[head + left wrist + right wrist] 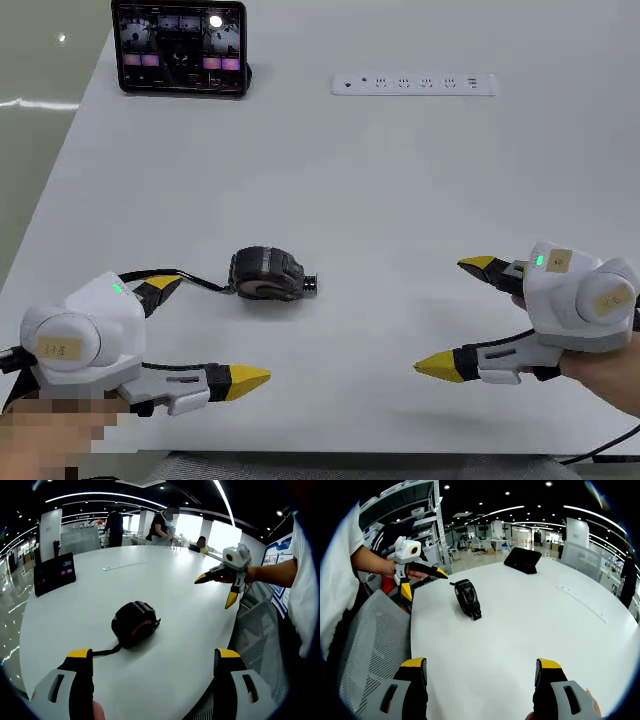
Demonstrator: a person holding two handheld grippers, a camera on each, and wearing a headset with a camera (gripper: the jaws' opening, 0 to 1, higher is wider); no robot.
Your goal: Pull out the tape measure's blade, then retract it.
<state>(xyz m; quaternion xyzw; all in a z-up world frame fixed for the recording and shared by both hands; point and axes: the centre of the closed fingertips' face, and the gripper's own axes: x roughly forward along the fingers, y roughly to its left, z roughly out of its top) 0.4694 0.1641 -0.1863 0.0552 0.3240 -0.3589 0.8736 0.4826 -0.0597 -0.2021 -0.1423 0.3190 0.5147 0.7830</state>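
Tape measure [268, 274] on white table [400, 200]

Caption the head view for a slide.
Open left gripper and open right gripper flank the tape measure on a white table.

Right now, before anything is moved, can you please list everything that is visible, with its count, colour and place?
table: 1, white, under everything
tape measure: 1, black, on the table, nearer the left tongs, blade not drawn out
strap: 1, black, running from the tape measure toward the left tongs
tablet: 1, black, screen lit, propped at the far left
power strip: 1, white, flat on the far side, right of the tablet
mesh chair: 1, grey, at the near table edge
left tongs: 1, white with yellow tips, open, holding nothing
right tongs: 1, white with yellow tips, open, holding nothing
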